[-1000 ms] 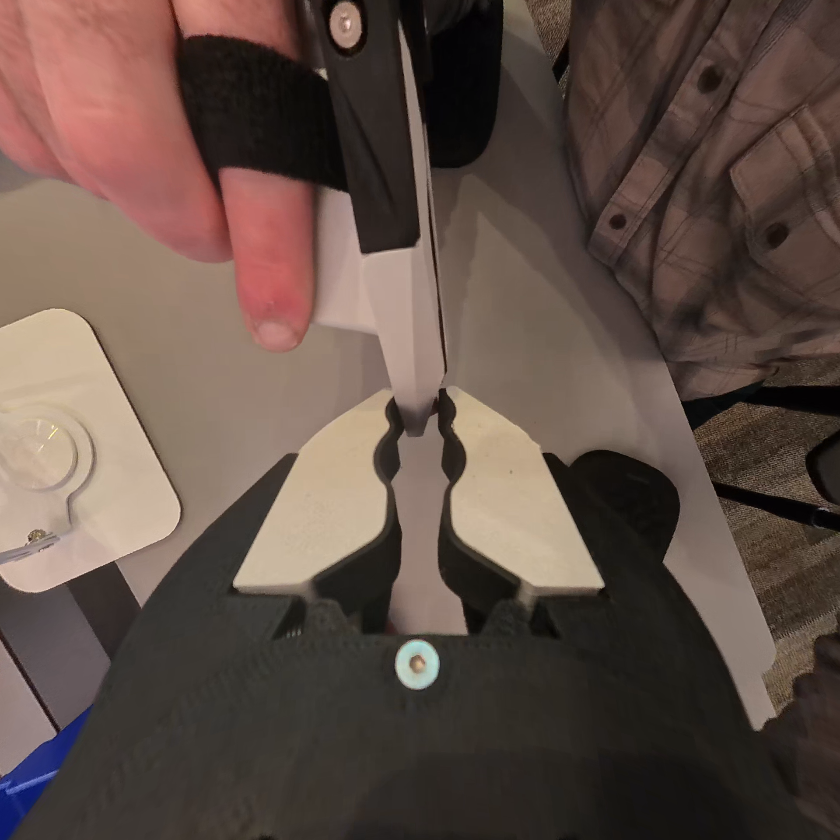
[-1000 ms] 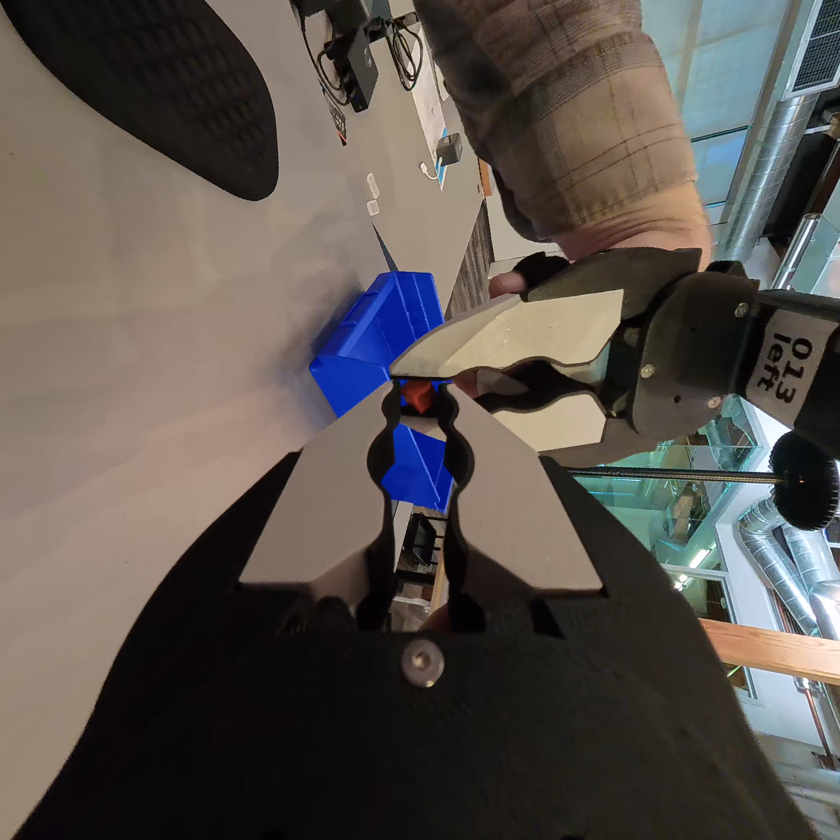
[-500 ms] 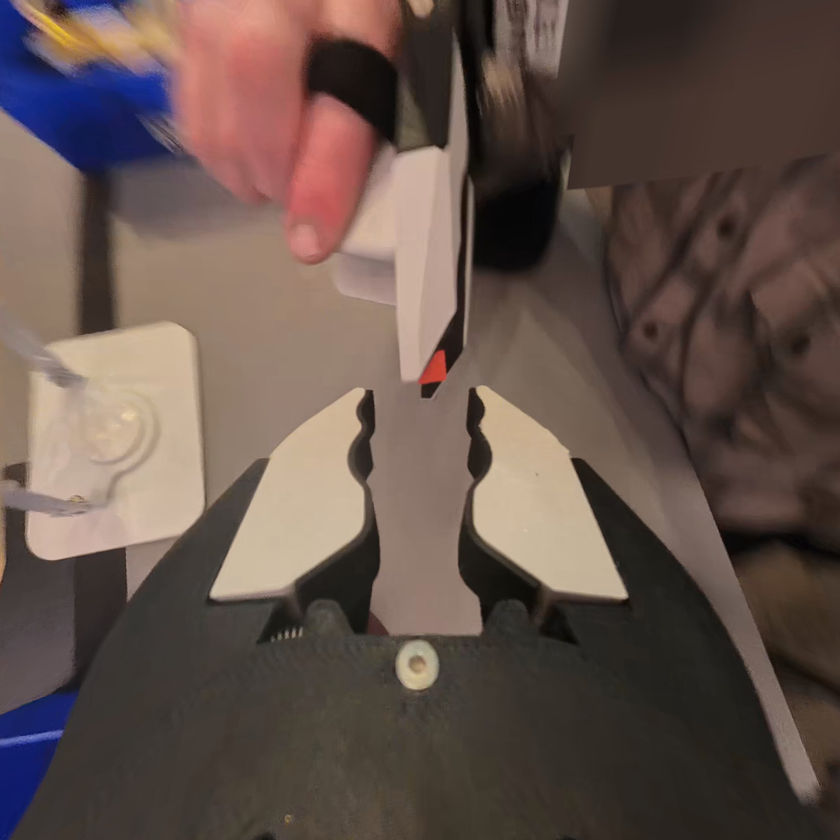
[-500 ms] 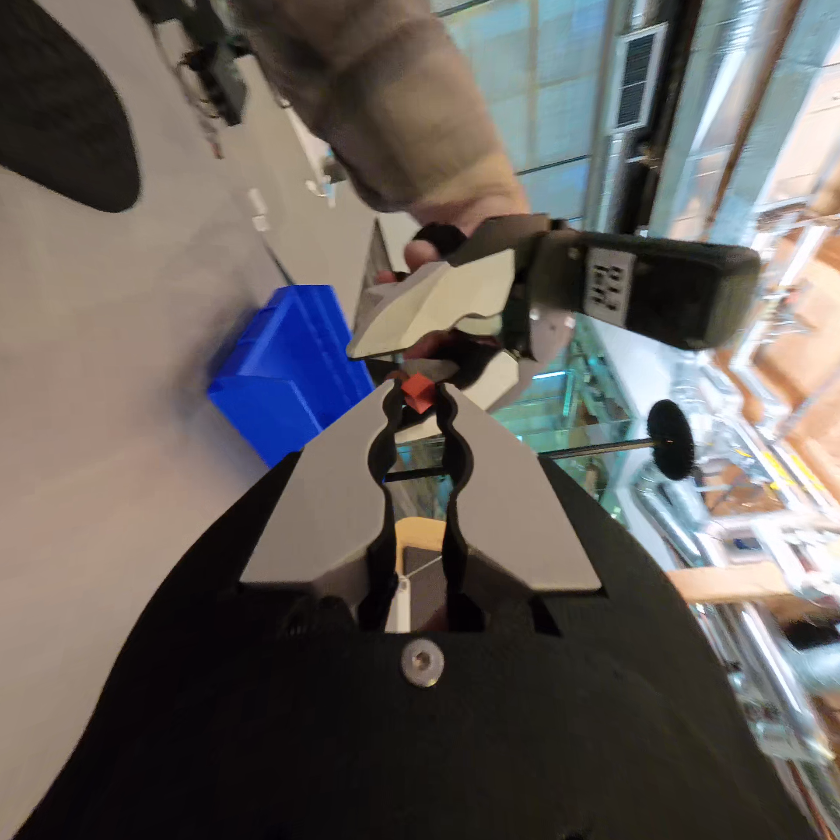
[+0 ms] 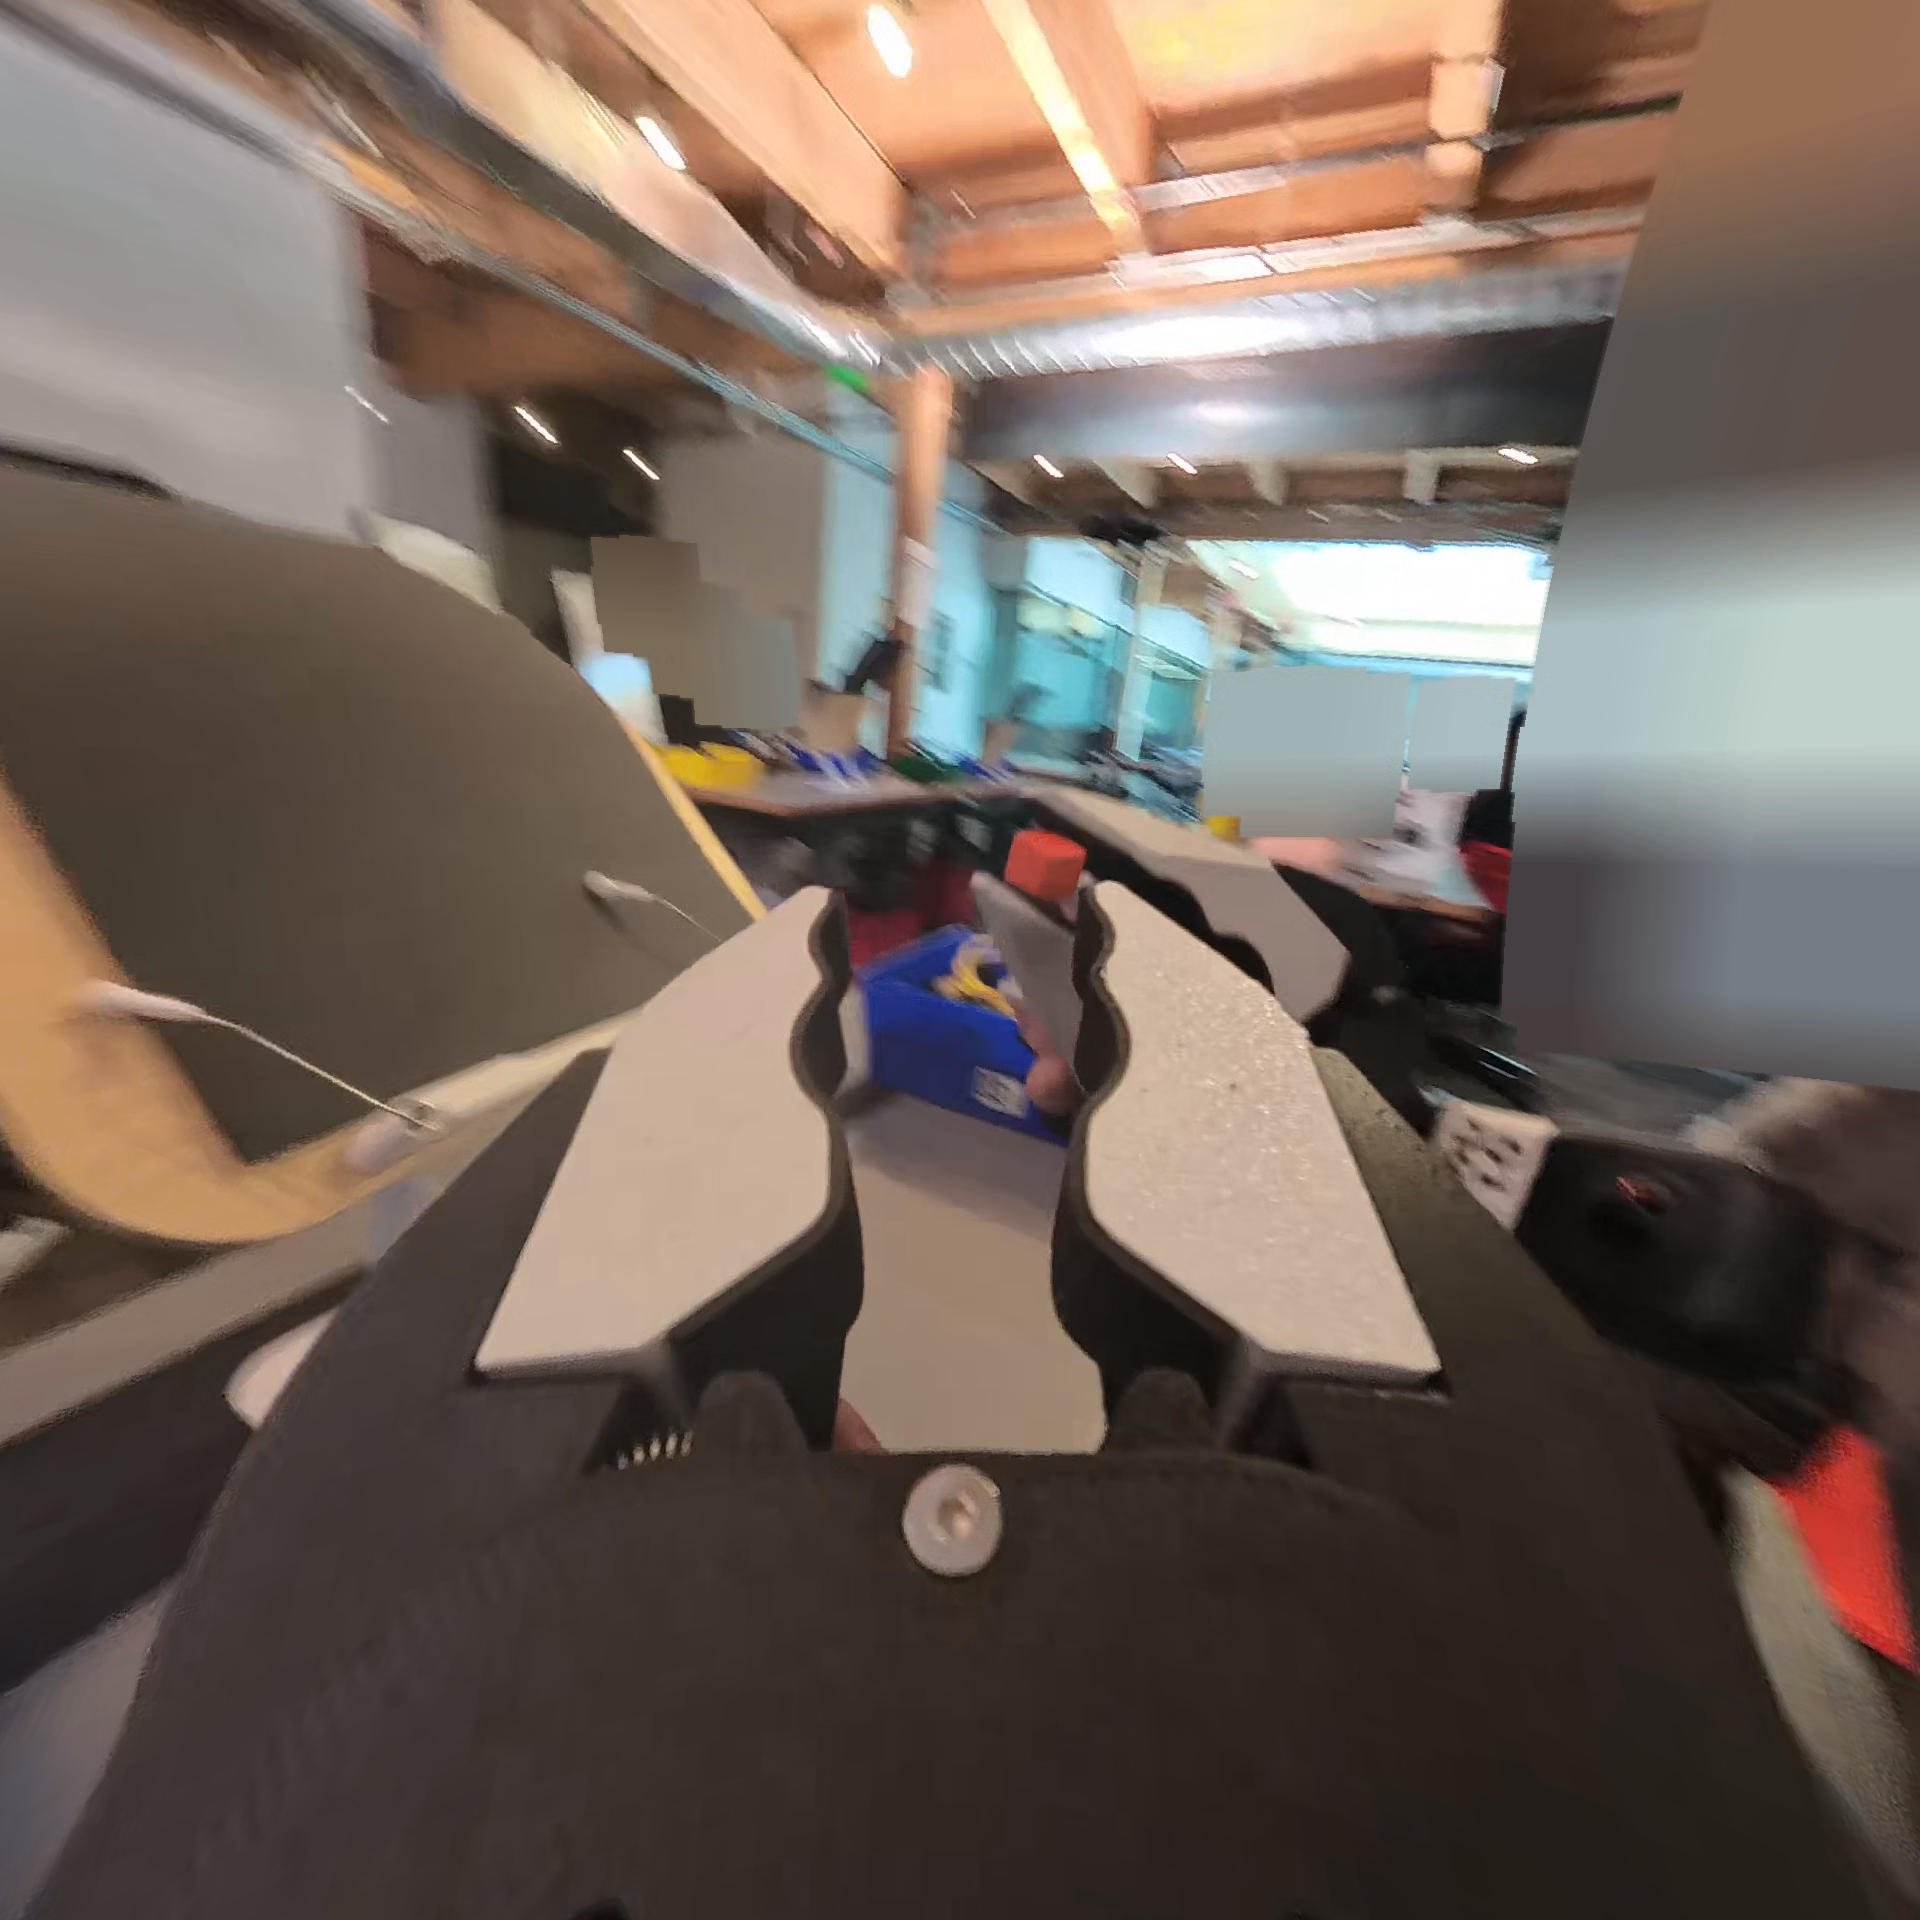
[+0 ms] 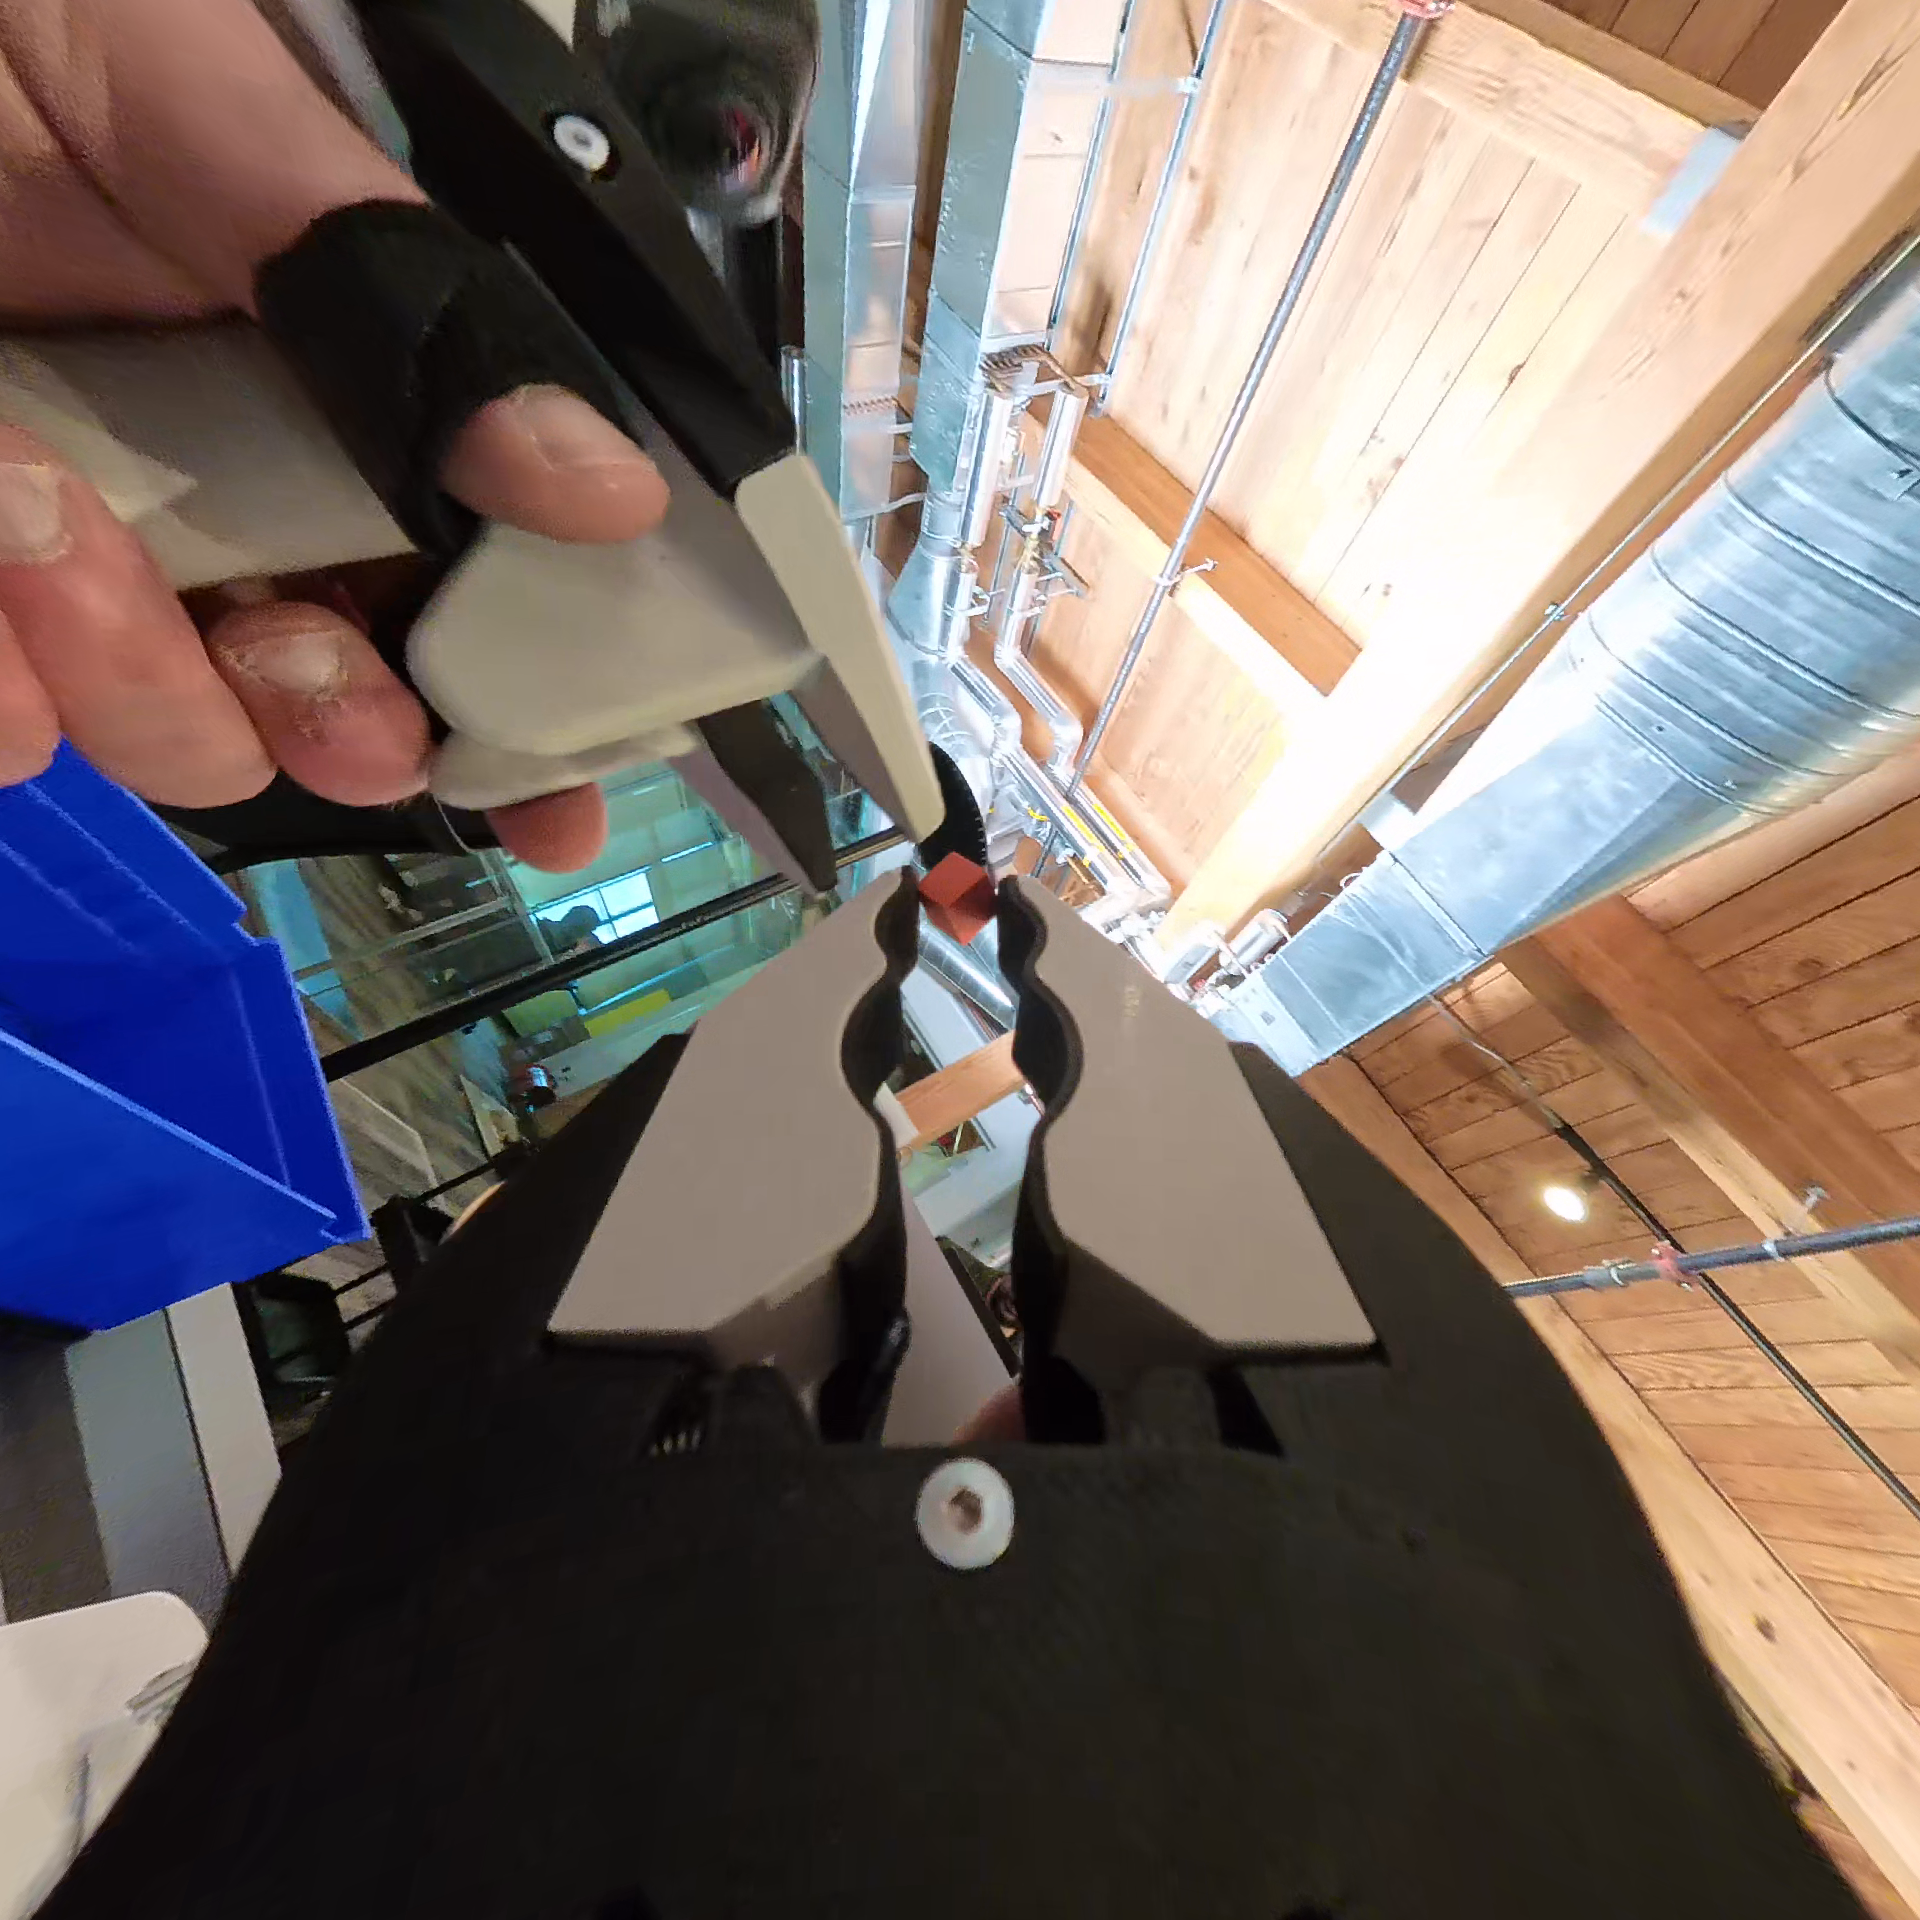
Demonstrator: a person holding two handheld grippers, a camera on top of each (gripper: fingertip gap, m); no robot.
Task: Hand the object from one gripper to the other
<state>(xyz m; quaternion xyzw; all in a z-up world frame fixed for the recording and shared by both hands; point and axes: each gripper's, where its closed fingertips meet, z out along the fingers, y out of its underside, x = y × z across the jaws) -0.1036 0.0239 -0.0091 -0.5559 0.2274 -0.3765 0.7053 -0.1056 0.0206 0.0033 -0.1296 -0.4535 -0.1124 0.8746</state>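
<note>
A small red cube (image 6: 954, 902) sits pinched between the fingertips of my right gripper (image 6: 958, 889), which is shut on it and held up in the air. My left gripper (image 5: 956, 902) is open and empty, its jaws wide apart. In the left wrist view the cube (image 5: 1044, 860) shows just beyond my right fingertip, held by the right gripper's grey fingers (image 5: 1236, 904). In the right wrist view the left gripper (image 6: 873, 852) comes in from the upper left, its tips just short of the cube.
A blue bin (image 5: 935, 1023) stands on the grey table (image 5: 956, 1299) below; it also shows in the right wrist view (image 6: 135, 1091). A person's hand (image 6: 156, 644) holds the left gripper. A dark curved chair back (image 5: 260, 790) is at left. Ceiling beams and ducts (image 6: 1662, 675) are overhead. The tips of both grippers are at nearly the same place.
My left gripper has opened and let go of the cube, which stays in the right gripper. Both grippers have swung upward, away from the table.
</note>
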